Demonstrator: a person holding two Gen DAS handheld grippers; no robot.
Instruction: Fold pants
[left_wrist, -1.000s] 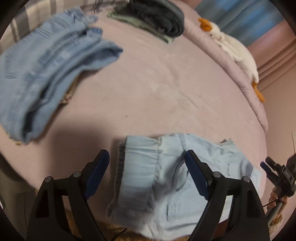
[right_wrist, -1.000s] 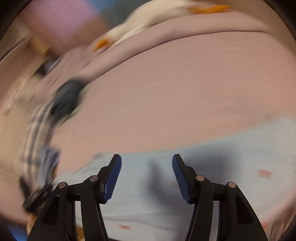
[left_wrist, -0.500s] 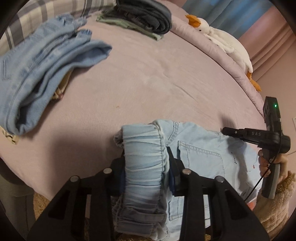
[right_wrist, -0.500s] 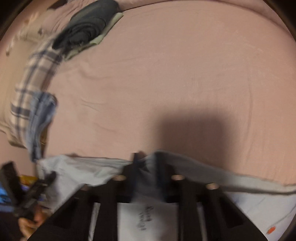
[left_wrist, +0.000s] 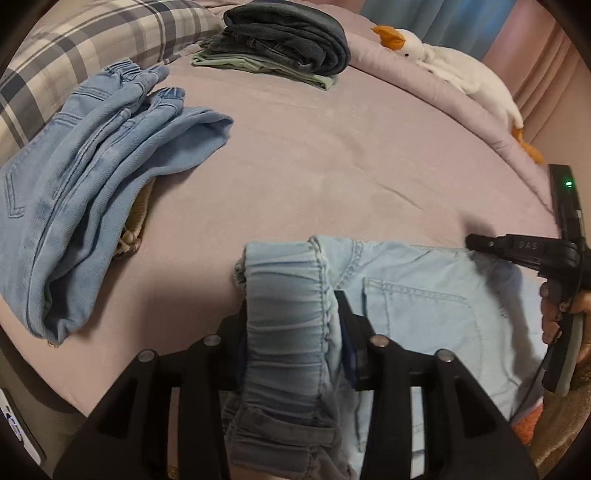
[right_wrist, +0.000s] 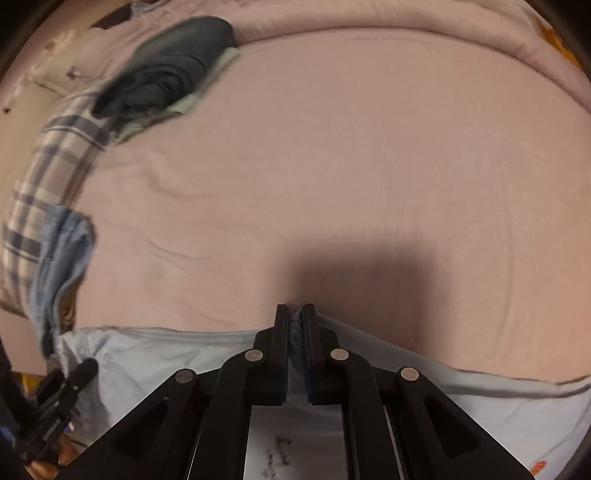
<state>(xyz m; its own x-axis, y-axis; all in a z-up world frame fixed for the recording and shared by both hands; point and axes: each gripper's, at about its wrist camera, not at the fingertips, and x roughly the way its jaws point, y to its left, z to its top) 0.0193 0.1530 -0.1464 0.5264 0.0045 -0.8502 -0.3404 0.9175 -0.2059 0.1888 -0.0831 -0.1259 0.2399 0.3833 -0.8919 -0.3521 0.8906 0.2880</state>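
Pale pants (left_wrist: 424, 302): light-blue denim, lying at the near edge of the bed; back pocket up, elastic waistband bunched and lifted at their left end (lower part cut off by the frame).
Left gripper (left_wrist: 290, 325): jaws around the gathered waistband, easing apart at this moment, cloth filling the gap; the blue pads are mostly hidden by the fabric, so contact on both sides is likely but not fully visible.
Right gripper (right_wrist: 294, 332): jaws nearly together, pinching a thin fold of the pants' upper edge; a hand shows on its grip in the left wrist view, half cut off at the frame's right.
Bed cover (left_wrist: 314, 155): mauve, mostly smooth, a few creases; dark shadow just beyond the right gripper's tips.
Blue jeans (left_wrist: 85, 192): darker denim, loosely folded, far left of the bed, well apart from the pale pants; something woven and tan peeks out beneath (cannot tell what).
Dark stack (left_wrist: 284, 40): dark jeans folded atop a green garment, at the far side.
Plaid pillow (left_wrist: 92, 40): behind the jeans, cropped.
Toy goose (left_wrist: 454, 70): white, orange bill, along the far right edge.
Right wrist view: blurred at left.
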